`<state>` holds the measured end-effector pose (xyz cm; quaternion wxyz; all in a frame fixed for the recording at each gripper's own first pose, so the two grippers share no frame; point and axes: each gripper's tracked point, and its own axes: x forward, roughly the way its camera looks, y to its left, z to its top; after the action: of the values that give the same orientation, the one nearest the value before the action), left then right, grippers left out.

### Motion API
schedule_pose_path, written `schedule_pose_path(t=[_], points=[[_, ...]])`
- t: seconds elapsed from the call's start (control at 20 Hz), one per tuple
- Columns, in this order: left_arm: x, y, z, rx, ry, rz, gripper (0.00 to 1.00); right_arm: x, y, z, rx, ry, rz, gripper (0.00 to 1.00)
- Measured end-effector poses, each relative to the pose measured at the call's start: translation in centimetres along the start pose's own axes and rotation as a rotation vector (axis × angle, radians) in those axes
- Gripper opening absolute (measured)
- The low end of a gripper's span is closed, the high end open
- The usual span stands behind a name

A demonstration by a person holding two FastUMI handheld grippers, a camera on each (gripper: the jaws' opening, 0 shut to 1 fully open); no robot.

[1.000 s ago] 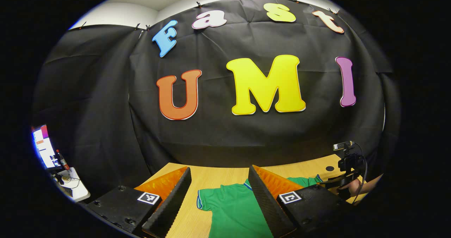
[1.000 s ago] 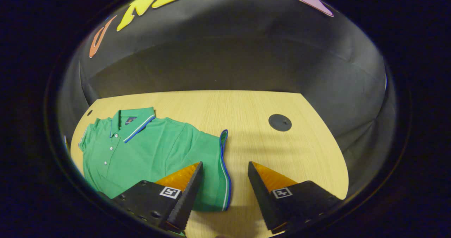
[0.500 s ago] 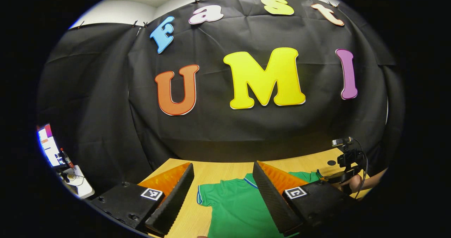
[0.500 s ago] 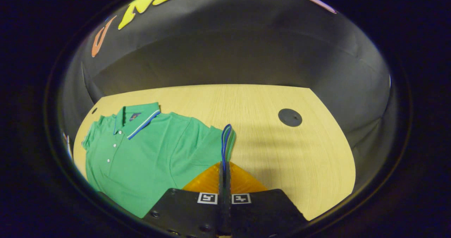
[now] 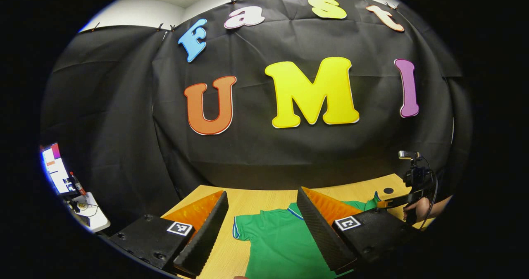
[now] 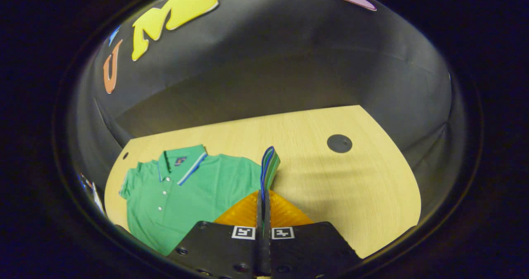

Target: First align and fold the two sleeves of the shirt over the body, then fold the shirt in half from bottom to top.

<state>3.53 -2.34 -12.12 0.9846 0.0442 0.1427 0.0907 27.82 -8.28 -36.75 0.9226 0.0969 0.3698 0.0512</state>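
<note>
A green polo shirt (image 6: 182, 192) with a blue-and-white trimmed collar lies flat on the wooden table (image 6: 351, 188), buttons up. My right gripper (image 6: 263, 196) is shut on the shirt's right sleeve cuff (image 6: 268, 167), which stands lifted above the table. In the left gripper view my left gripper (image 5: 260, 217) is open above the shirt's (image 5: 277, 242) left sleeve (image 5: 241, 229), with nothing between its fingers. Far right in that view, a hand holds the right gripper (image 5: 396, 202) with the lifted sleeve.
A round black cap (image 6: 339, 143) sits in the table to the right of the shirt. A smaller dark hole (image 6: 125, 155) lies near the far left corner. Off the table's left stands a lit screen (image 5: 55, 172) over a white stand (image 5: 89, 215).
My right gripper closed on the right sleeve cuff and has raised it off the table. The left gripper stays open, nearly still over the left sleeve.
</note>
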Motion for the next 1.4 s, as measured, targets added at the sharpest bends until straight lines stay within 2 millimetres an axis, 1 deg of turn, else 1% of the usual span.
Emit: schedule_pose_path(t=[0.15,0.3,0.4,0.5,0.65,0.7,0.75,0.8,0.85,0.9,0.95,1.05,1.1,1.15,1.25,1.35,1.4], points=[[-0.1,1.1,0.1,-0.011,-0.009,-0.002,1.00,-1.3,3.3,1.0,-0.004,-0.008,0.019,0.00],[-0.2,2.7,0.1,-0.025,-0.016,-0.004,1.00,-1.3,6.8,1.1,-0.015,0.008,0.026,0.00],[-0.3,4.2,-0.4,-0.030,-0.008,0.004,1.00,-0.8,9.2,0.9,-0.028,0.019,0.021,0.00],[-0.6,6.1,-0.9,-0.040,0.003,0.026,1.00,0.0,11.8,0.2,-0.035,0.041,0.027,0.00],[-0.7,8.6,-2.2,-0.054,0.036,0.056,1.00,1.6,14.4,-1.3,-0.065,0.076,0.016,0.00],[-0.6,9.3,-2.4,-0.058,0.044,0.062,1.00,1.9,14.8,-1.8,-0.076,0.091,0.004,0.00],[-0.5,9.8,-2.7,-0.063,0.052,0.067,1.00,2.1,15.8,-2.0,-0.069,0.098,0.016,0.01],[-0.3,10.4,-3.1,-0.068,0.063,0.070,1.00,2.1,17.1,-2.3,-0.054,0.100,0.042,0.10],[-0.1,10.7,-3.6,-0.074,0.071,0.069,1.00,1.9,17.8,-2.3,-0.046,0.094,0.050,0.19],[0.2,11.0,-3.9,-0.082,0.079,0.065,1.00,1.4,18.2,-2.0,-0.042,0.080,0.059,0.32],[0.8,11.2,-4.3,-0.088,0.087,0.058,1.00,0.7,18.5,-1.5,-0.043,0.059,0.061,0.55],[2.0,11.2,-5.5,-0.100,0.109,0.033,1.00,-1.7,18.3,-0.4,-0.055,0.018,0.041,0.99],[2.7,11.2,-6.2,-0.108,0.127,0.016,1.00,-3.2,18.0,0.3,-0.060,-0.007,0.029,0.93],[3.6,11.0,-6.9,-0.120,0.144,-0.003,1.00,-4.7,17.9,0.9,-0.063,-0.031,0.026,0.96],[5.6,10.3,-8.8,-0.144,0.191,-0.048,1.00,-8.4,17.2,1.8,-0.077,-0.081,0.017,0.96],[7.8,9.8,-11.2,-0.171,0.245,-0.092,1.00,-12.5,16.5,2.0,-0.095,-0.125,0.003,0.96],[8.9,9.4,-12.5,-0.177,0.274,-0.112,1.00,-14.6,16.2,1.7,-0.097,-0.138,-0.005,0.96]])
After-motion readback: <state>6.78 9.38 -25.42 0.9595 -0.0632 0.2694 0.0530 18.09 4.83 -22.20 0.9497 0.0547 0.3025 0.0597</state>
